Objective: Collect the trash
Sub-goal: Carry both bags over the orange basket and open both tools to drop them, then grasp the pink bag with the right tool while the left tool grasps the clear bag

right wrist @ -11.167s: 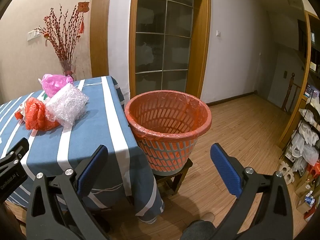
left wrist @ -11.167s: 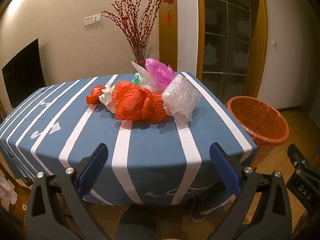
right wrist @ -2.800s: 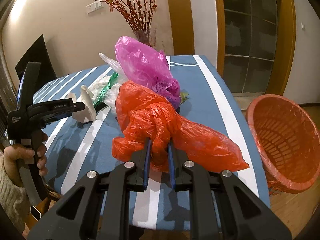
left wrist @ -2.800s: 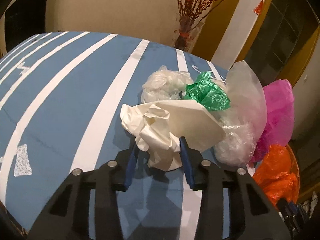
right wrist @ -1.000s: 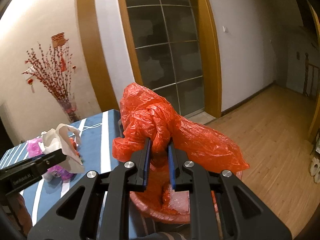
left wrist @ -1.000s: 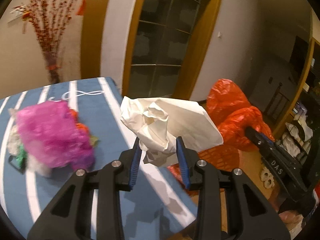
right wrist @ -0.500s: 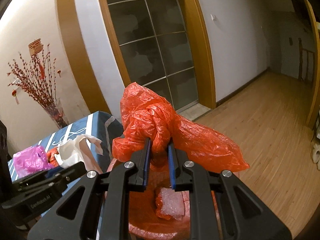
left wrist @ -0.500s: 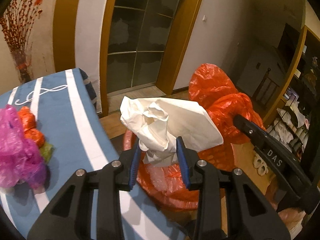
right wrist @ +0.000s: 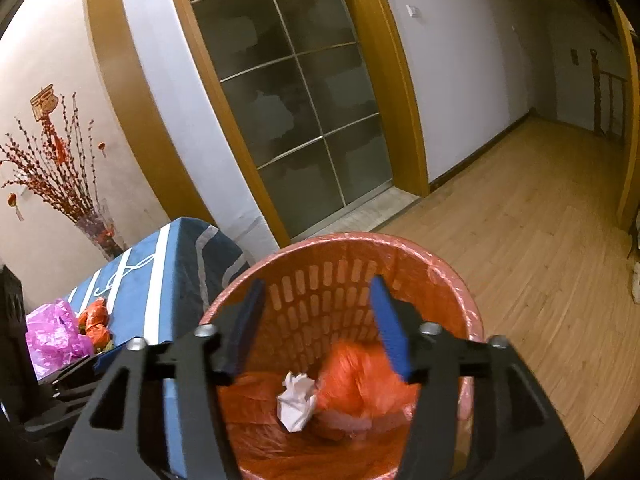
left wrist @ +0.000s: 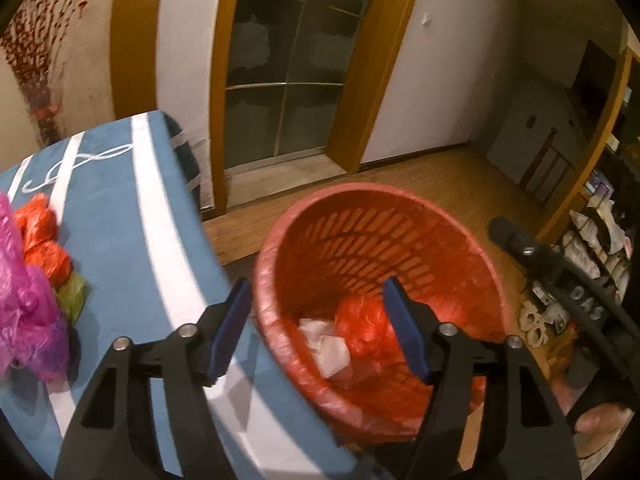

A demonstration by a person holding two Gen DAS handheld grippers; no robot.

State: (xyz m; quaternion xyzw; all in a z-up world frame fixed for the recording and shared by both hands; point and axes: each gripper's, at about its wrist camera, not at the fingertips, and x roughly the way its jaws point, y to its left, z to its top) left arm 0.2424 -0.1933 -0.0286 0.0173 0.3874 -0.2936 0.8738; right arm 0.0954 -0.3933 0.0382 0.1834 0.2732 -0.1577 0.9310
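Observation:
An orange slotted trash basket (left wrist: 360,216) (right wrist: 440,264) with a plastic liner stands beside the table. Inside it lie the crumpled white paper (left wrist: 326,346) (right wrist: 296,400) and the big red plastic bag (left wrist: 362,318) (right wrist: 356,380). My left gripper (left wrist: 320,326) hovers over the basket's near rim, its jaws opening with nothing between them. My right gripper (right wrist: 320,324) hangs above the basket, its jaws opening too and empty. A pink plastic bag (left wrist: 24,304) (right wrist: 52,332) and a small orange bag (left wrist: 40,236) (right wrist: 94,320) lie on the blue striped table (left wrist: 132,220) (right wrist: 168,272).
A vase of red branches (right wrist: 60,176) stands at the table's far end. Behind the basket are glass doors (right wrist: 296,92) in a wooden frame and bare wood floor (right wrist: 540,220). Shelves with clutter (left wrist: 600,240) fill the right side. The right gripper's body (left wrist: 568,284) and a hand (left wrist: 600,420) show in the left wrist view.
Both grippers have opened and dropped their loads: the white paper and the red bag now lie in the basket. Both hands have sunk closer over the basket.

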